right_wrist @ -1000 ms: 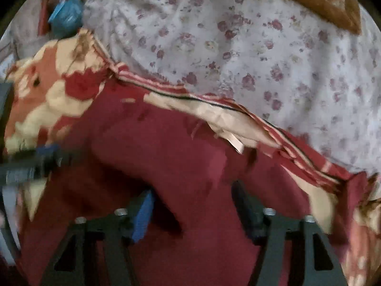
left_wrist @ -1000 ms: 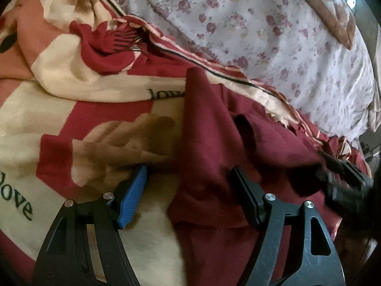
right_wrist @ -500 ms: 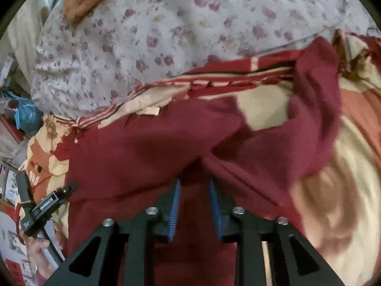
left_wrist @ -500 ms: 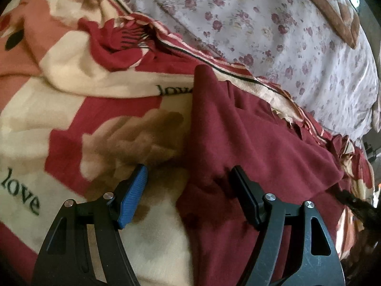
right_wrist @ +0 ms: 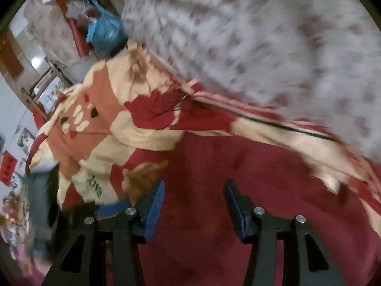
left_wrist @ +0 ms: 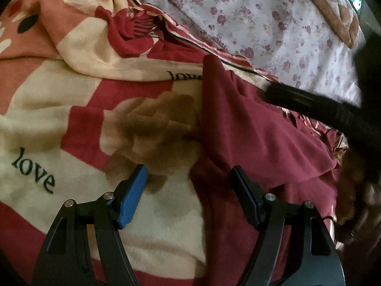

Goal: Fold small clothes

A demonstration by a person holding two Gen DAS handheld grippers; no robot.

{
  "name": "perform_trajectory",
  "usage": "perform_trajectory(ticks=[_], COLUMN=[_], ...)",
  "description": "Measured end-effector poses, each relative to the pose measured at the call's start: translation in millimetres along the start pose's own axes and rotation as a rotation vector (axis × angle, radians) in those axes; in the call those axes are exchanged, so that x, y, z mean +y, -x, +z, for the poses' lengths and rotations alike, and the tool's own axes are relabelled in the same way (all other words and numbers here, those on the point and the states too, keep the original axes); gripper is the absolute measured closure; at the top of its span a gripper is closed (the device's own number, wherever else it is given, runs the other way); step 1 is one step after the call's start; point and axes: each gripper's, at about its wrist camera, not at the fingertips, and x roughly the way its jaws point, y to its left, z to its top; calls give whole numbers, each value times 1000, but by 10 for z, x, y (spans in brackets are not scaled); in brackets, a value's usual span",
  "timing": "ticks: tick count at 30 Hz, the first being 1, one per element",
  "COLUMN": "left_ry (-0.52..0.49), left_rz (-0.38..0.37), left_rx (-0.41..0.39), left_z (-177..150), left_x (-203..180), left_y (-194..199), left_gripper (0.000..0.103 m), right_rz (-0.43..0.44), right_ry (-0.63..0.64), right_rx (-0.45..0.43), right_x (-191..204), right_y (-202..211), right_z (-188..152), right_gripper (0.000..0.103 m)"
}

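- maroon cloth, the small garment [left_wrist: 250,128], lies on a fleece blanket [left_wrist: 71,100] printed in cream, red and tan with the word "love"; the blanket lies next to a floral sheet [left_wrist: 273,23].
- the garment is plain dark red, soft and matte, with one long ridge standing up along its left side and looser folds falling to the right; its far tip points toward the blanket's striped border.
- in the right wrist view the same garment [right_wrist: 238,190] fills the lower middle as a broad, mostly smooth red field, though that view is motion-blurred.
- left gripper [left_wrist: 189,186] is spread wide and grasps nothing: its blue-padded finger sits over bare blanket, the other over the garment, so the garment's left edge runs between them.
- right gripper [right_wrist: 193,202] is also released, fingers well apart above the garment's cloth.
- in the left wrist view the right gripper [left_wrist: 321,109] shows as a dark blurred bar over the garment's far right side.
- open blanket lies left of the garment; the floral sheet spreads beyond the striped border; a brown quilted cushion [left_wrist: 333,12] sits at the far corner.
- a blue bag [right_wrist: 104,31] and room clutter lie off the bed's far left edge.
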Motion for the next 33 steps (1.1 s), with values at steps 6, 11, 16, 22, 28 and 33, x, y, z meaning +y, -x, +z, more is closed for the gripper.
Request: perform_trajectory(ticks=[6, 11, 16, 22, 28, 33], left_ry=[-35, -8, 41, 66, 49, 13], left_rz=[10, -21, -24, -79, -130, -66], left_rx=[-11, -44, -40, -69, -123, -58], left_z=[51, 107, 138, 154, 170, 136], left_x=[-25, 46, 146, 134, 38, -71], left_y=[-59, 69, 70, 111, 183, -43], left_gripper=[30, 30, 30, 30, 30, 30], right_rz=[-43, 18, 44, 49, -218, -351], right_ry=[38, 60, -9, -42, -113, -263], right_rx=[125, 45, 76, 54, -56, -34], right_x=[62, 190, 170, 20, -694, -1348], right_y=[-770, -649, -978, -375, 652, 831], right_z=[135, 294, 323, 92, -562, -1000], right_gripper=[71, 93, 95, 58, 56, 56])
